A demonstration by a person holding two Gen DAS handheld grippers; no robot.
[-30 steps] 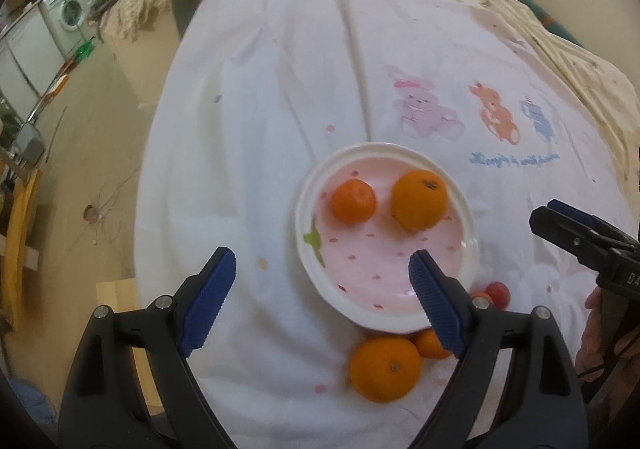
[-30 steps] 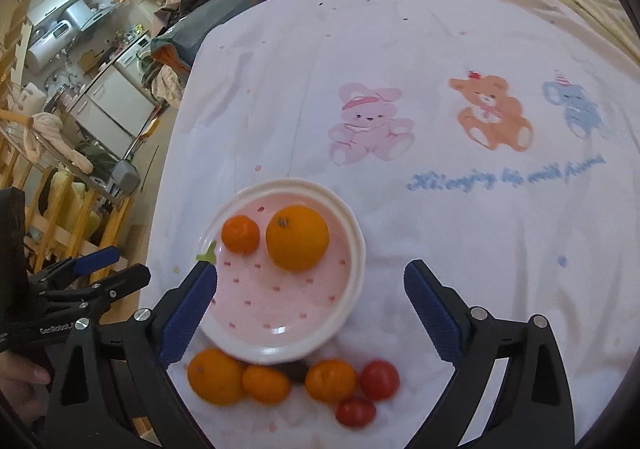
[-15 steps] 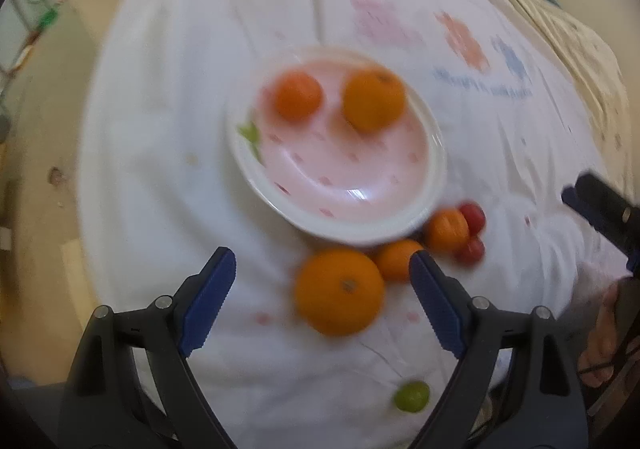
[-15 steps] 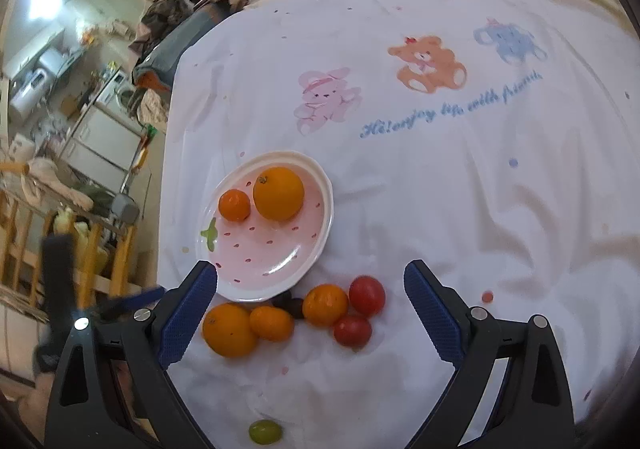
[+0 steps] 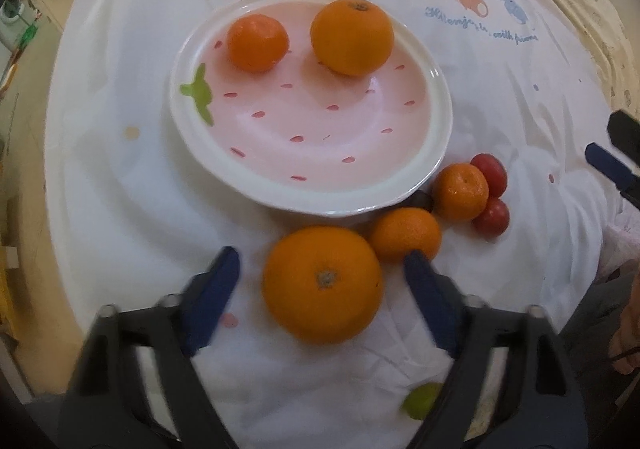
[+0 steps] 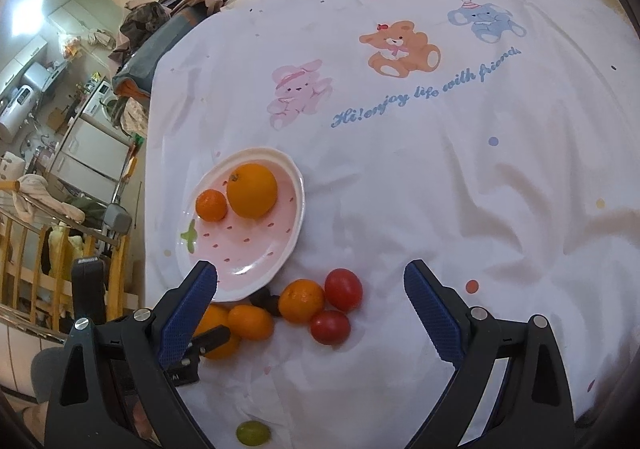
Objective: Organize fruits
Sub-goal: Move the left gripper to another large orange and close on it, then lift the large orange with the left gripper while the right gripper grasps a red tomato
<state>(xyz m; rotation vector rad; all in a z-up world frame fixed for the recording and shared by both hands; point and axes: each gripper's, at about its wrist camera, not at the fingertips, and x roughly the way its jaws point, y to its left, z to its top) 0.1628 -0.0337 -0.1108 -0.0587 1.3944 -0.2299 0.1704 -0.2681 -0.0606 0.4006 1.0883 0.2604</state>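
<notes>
A pink strawberry plate (image 5: 300, 121) (image 6: 248, 253) holds a large orange (image 5: 352, 37) and a small mandarin (image 5: 257, 44). In front of it on the white cloth lie a big orange (image 5: 322, 285), two mandarins (image 5: 404, 235) (image 5: 460, 193), two cherry tomatoes (image 5: 490, 173) (image 5: 491, 217), a dark grape (image 5: 422, 201) and a green grape (image 5: 420, 401). My left gripper (image 5: 320, 261) straddles the big orange, jaws closing, a gap left on each side. My right gripper (image 6: 311, 271) hangs open above the mandarin (image 6: 301, 300) and tomatoes (image 6: 343, 289), holding nothing.
The cloth with its cartoon animal print (image 6: 400, 49) covers a bed. The cloth's left edge (image 6: 148, 209) drops to the floor beside a wooden rail (image 6: 24, 249). A heap of clothes (image 6: 160, 21) lies at the far left corner.
My left gripper came down toward the near fruits, set itself around the big orange on the cloth, and its jaws narrowed. My right gripper drew back and rolled, so the plate looks farther off.
</notes>
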